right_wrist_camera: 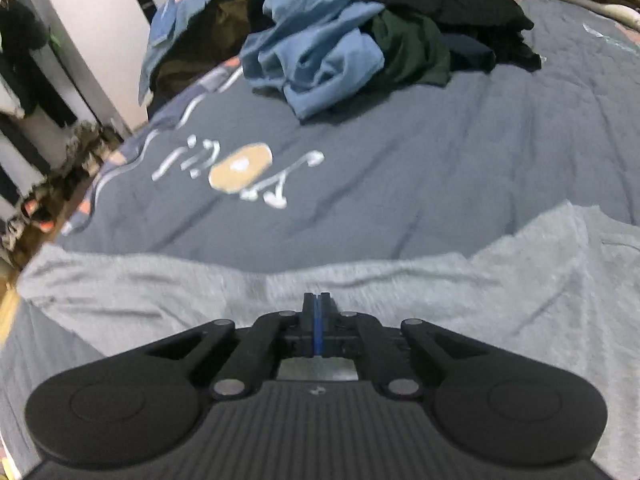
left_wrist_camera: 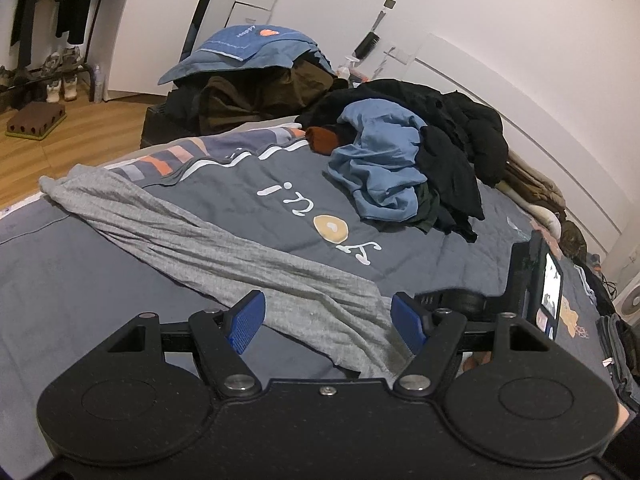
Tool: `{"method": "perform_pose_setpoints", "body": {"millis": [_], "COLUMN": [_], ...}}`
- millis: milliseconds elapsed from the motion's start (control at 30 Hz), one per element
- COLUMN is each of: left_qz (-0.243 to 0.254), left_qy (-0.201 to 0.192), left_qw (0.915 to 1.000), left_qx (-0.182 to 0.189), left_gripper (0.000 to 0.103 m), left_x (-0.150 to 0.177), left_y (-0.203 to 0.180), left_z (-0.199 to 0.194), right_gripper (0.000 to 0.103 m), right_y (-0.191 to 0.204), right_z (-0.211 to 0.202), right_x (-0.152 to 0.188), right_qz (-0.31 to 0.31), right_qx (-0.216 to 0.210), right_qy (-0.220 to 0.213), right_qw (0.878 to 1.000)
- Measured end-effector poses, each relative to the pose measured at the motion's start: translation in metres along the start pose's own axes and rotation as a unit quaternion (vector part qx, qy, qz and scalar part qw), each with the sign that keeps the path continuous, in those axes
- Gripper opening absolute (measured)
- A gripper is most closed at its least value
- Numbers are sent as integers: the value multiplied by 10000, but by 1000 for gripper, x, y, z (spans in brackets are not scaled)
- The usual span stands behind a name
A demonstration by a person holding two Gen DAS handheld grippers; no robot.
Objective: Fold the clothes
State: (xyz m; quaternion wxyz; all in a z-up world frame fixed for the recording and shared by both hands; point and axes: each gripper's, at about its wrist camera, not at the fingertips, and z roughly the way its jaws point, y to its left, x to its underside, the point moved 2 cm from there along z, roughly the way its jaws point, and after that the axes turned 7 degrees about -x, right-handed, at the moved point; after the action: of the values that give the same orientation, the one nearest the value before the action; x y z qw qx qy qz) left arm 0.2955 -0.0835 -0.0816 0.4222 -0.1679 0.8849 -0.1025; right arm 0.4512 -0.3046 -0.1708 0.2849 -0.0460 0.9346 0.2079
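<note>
Grey-blue quilted bedspread (left_wrist_camera: 304,216). Nearest us, left gripper (left_wrist_camera: 324,322) released over the long grey knit garment (left_wrist_camera: 200,236); right gripper (right_wrist_camera: 316,320) clenched, seemingly empty. Beyond, crumpled pile of blue and black clothes (left_wrist_camera: 400,168). Risk: one-sided pull bunches fabric.

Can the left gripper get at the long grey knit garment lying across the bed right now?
Probably yes. The left gripper has its jaws open, with the long grey knit garment lying flat on the dark grey quilt directly between and ahead of its blue pads. Nothing lies on the cloth there.
</note>
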Motion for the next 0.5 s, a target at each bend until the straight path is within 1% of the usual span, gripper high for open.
{"method": "perform_pose_setpoints", "body": {"millis": [33,100,133,167,233,267,300,367,500], "left_qz": [1,15,26,16,-19,-26,-30,-38,-33], "left_qy": [2,-1,-6,-10,6,22,36,51,65], "left_qw": [10000,10000,10000,10000,10000,10000,10000,10000,9999], "left_qx": [-1,-7,-12,-9,6,9,10,42,72], "left_gripper": [69,69,69,69,69,69,69,69,69], "left_x": [0,0,0,-1,-1,-1,-1,-1,0], "left_y": [0,0,1,1,2,2,2,2,0], "left_z": [0,0,0,0,0,1,1,1,0], "right_gripper": [0,0,0,3,10,19,31,47,48], "right_y": [0,-1,-1,0,3,4,7,11,19], "right_z": [0,1,0,-1,-10,-15,-19,-25,-23], "right_x": [-3,-9,-12,-14,-14,-12,-9,-2,10], "right_qz": [44,195,245,295,368,320,165,-123,-634], "right_qx": [-44,-147,-225,-301,-396,-377,-275,-149,-16], "right_qy": [-79,-89,-28,33,125,120,80,71,191], "right_qw": [9999,9997,9994,9991,9985,9987,9995,9998,9978]}}
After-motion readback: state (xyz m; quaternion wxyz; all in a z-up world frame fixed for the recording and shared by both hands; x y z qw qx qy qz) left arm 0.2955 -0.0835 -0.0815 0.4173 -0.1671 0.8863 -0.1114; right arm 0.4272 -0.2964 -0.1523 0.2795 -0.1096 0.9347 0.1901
